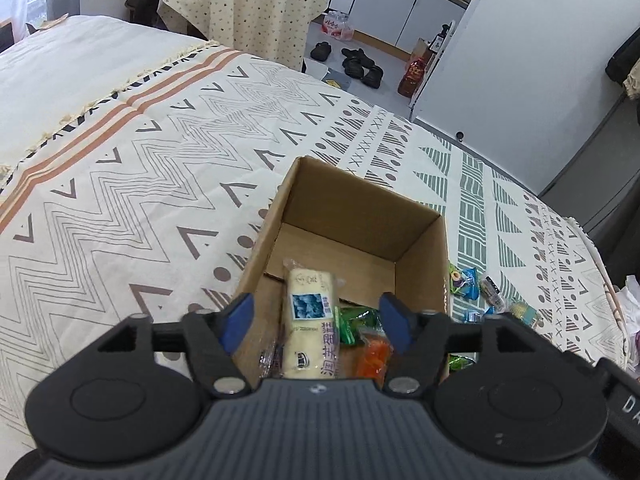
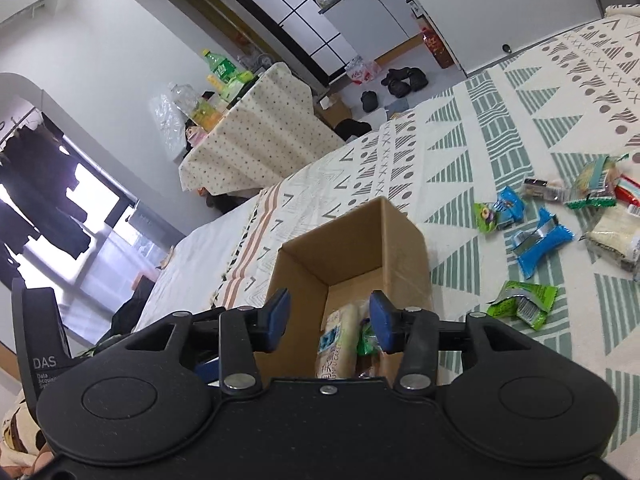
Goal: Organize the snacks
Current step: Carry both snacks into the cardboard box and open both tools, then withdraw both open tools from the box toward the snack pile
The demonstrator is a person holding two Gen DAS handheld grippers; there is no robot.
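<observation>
An open cardboard box (image 1: 424, 248) (image 2: 400, 236) stands on the patterned bedspread. Inside it lie a long pale snack pack with a blue label (image 1: 310, 320) (image 2: 338, 340), a green packet (image 1: 356, 322) (image 2: 366, 340) and an orange packet (image 1: 374, 358). My left gripper (image 1: 318, 322) hovers open above the box's near side, nothing between its blue pads. In the right wrist view my right gripper (image 2: 328, 322) is also open over the box, empty. Loose snacks lie on the bed right of the box: blue packets (image 2: 540, 240), a green packet (image 2: 524, 304) and several others (image 2: 596, 184).
The bedspread (image 1: 160, 184) stretches wide to the left of the box. Beyond the bed's far edge are shoes on the floor (image 1: 360, 64), a cloth-covered table (image 2: 256, 128) with bottles, and white cabinets (image 1: 400, 8).
</observation>
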